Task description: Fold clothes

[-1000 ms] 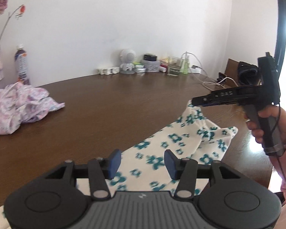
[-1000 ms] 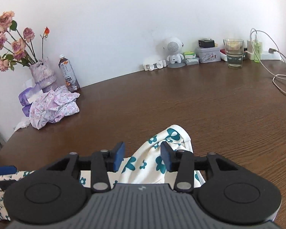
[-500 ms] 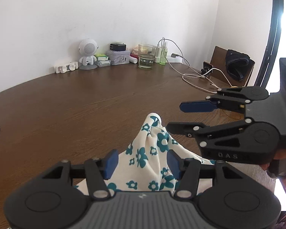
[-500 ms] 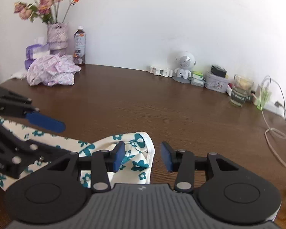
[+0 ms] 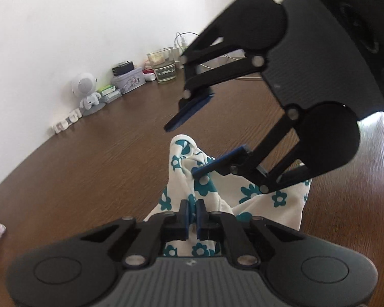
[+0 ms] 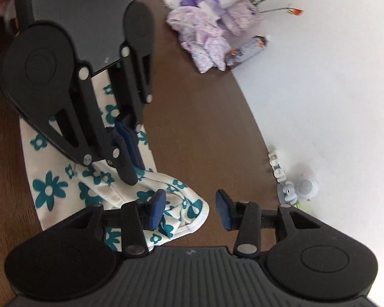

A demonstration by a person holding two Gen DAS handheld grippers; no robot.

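A white garment with teal flowers (image 5: 258,197) (image 6: 48,189) lies bunched on the brown wooden table (image 5: 89,153) (image 6: 197,117). My left gripper (image 5: 192,215) (image 6: 129,138) is shut on a raised fold of it, and the cloth shows between the blue pads. My right gripper (image 6: 189,211) (image 5: 181,151) stands open just beyond, rolled onto its side. The garment's hemmed corner lies between and under its fingers, and neither pad presses on the cloth.
Along the wall stand a small white robot figure (image 5: 85,89) (image 6: 306,186), a tin (image 5: 129,83), a glass (image 5: 163,66) and cables (image 5: 181,41). A pile of lilac clothes (image 6: 204,41), a bottle (image 6: 248,51) and a vase of flowers (image 6: 243,12) sit at the far left corner.
My left gripper has moved in close beside the right one and closed on the garment's fold. The right gripper has rolled far over and stays open.
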